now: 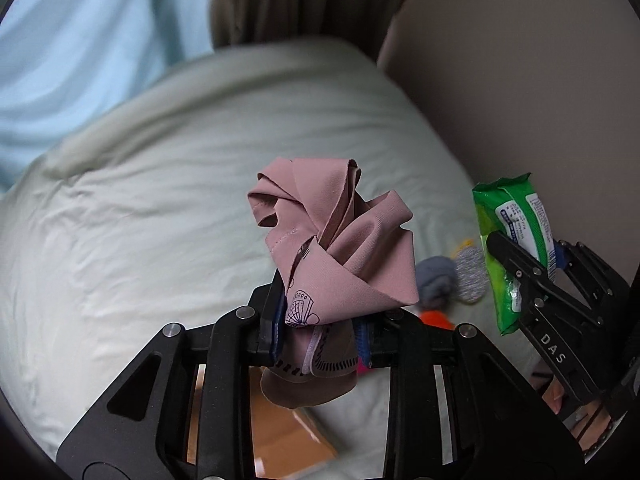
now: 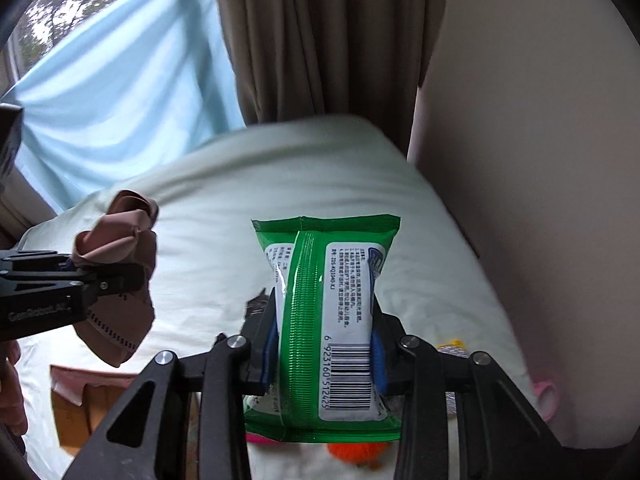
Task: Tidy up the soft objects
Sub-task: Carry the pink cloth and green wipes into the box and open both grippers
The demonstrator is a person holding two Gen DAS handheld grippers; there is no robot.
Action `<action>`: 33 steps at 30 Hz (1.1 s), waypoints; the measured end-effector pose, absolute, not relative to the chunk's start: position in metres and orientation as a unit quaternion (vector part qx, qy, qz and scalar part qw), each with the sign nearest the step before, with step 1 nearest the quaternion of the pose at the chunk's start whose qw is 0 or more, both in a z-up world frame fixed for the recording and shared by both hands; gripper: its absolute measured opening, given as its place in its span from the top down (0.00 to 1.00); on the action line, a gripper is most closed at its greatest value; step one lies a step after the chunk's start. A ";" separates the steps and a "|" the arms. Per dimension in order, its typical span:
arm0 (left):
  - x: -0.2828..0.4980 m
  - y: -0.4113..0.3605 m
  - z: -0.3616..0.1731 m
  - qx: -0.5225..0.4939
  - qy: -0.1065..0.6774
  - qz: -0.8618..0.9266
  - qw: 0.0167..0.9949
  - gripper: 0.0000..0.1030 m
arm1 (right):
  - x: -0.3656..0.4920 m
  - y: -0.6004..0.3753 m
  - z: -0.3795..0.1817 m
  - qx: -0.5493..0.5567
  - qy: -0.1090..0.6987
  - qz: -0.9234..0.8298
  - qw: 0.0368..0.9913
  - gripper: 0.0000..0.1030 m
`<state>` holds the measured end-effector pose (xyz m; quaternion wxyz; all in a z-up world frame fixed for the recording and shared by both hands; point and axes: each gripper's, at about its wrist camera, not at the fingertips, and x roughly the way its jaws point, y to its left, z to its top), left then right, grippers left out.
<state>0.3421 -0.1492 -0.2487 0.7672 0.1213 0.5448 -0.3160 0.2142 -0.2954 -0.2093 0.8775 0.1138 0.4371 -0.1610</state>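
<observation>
My left gripper (image 1: 320, 328) is shut on a bunched dusty-pink cloth (image 1: 340, 248) with a dark printed pattern, held above the pale green bed (image 1: 140, 220). The cloth also shows at the left of the right wrist view (image 2: 120, 240), with the left gripper (image 2: 120, 280) under it. My right gripper (image 2: 322, 344) is shut on a green wet-wipes pack (image 2: 324, 320) with a white barcode label, held above the bed (image 2: 320, 168). In the left wrist view the pack (image 1: 516, 248) and right gripper (image 1: 524, 252) are at the right.
Small soft toys lie on the bed: a grey one (image 1: 438, 282), an orange one (image 2: 356, 450), a pink loop (image 2: 546, 394). A cardboard box (image 2: 84, 412) sits low left. A beige wall (image 2: 540, 160), brown curtain (image 2: 320, 40) and light blue curtain (image 2: 120, 100) stand behind.
</observation>
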 end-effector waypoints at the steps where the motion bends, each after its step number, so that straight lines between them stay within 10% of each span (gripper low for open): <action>1: 0.336 -0.143 -0.234 0.113 0.539 -0.312 0.774 0.77 | 0.210 -0.291 -0.199 0.110 0.435 -0.157 0.880 0.68; 12: 0.251 -0.001 -0.123 0.002 0.512 -0.200 0.835 0.77 | 0.157 -0.181 -0.108 0.080 0.432 -0.076 0.895 0.68; 33: 0.241 0.184 -0.276 -0.027 0.619 -0.092 0.779 0.77 | 0.194 -0.029 -0.238 0.112 0.547 -0.016 0.830 0.68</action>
